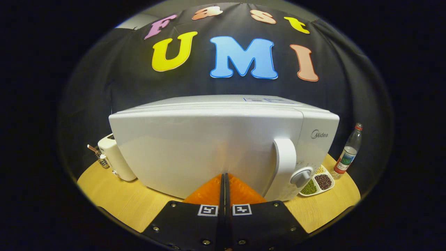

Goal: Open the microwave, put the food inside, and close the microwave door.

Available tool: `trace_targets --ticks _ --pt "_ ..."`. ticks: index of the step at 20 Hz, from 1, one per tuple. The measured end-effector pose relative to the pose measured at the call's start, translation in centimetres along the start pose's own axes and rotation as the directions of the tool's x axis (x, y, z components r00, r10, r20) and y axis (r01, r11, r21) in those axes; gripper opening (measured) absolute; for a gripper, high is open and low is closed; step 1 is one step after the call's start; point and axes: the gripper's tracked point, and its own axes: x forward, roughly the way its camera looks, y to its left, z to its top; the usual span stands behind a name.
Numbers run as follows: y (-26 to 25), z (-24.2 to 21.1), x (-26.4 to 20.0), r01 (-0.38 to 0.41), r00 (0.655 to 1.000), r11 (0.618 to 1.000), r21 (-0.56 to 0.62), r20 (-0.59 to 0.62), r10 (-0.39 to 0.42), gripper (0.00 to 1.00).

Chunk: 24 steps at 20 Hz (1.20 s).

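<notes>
I see my gripper (pixel 224 178) low in the middle of the frame, its fingers pressed together with nothing between them, tips right at the closed door of the microwave (pixel 223 146). The handle (pixel 284 167) and dial (pixel 301 177) sit right of the fingers. A sectioned dish (pixel 318 184) of beans and a bottle (pixel 347 151) stand at the right, a toaster (pixel 113 158) at the left, all on the table (pixel 118 202).
</notes>
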Motion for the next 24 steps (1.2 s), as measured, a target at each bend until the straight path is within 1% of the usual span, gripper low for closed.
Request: trace_targets --ticks 3,8,15,17,18,19,20,23,24 --pt "0.1 2.6 -3.8 0.014 0.997 1.000 -0.006 0.079 -0.013 0.01" --pt "0.8 5.0 -10.9 0.027 0.986 1.000 0.000 0.164 -0.027 0.01" --pt "1.7 5.9 -20.3 0.046 0.971 0.999 0.009 0.236 -0.047 0.01" --pt "2.3 5.9 -22.8 0.039 0.964 0.999 0.015 0.261 -0.042 0.01" --pt "2.5 5.9 -24.1 0.040 0.960 0.999 0.015 0.276 -0.043 0.03" --pt "2.5 5.8 -25.3 0.043 0.956 0.999 0.010 0.290 -0.044 0.27" --pt "2.6 5.7 -26.5 0.048 0.952 0.999 0.008 0.301 -0.048 0.39" --pt "2.7 5.5 -29.2 0.068 0.942 0.998 -0.003 0.331 -0.063 0.97" --pt "2.6 5.4 -29.9 0.073 0.941 0.997 -0.004 0.331 -0.067 0.96"
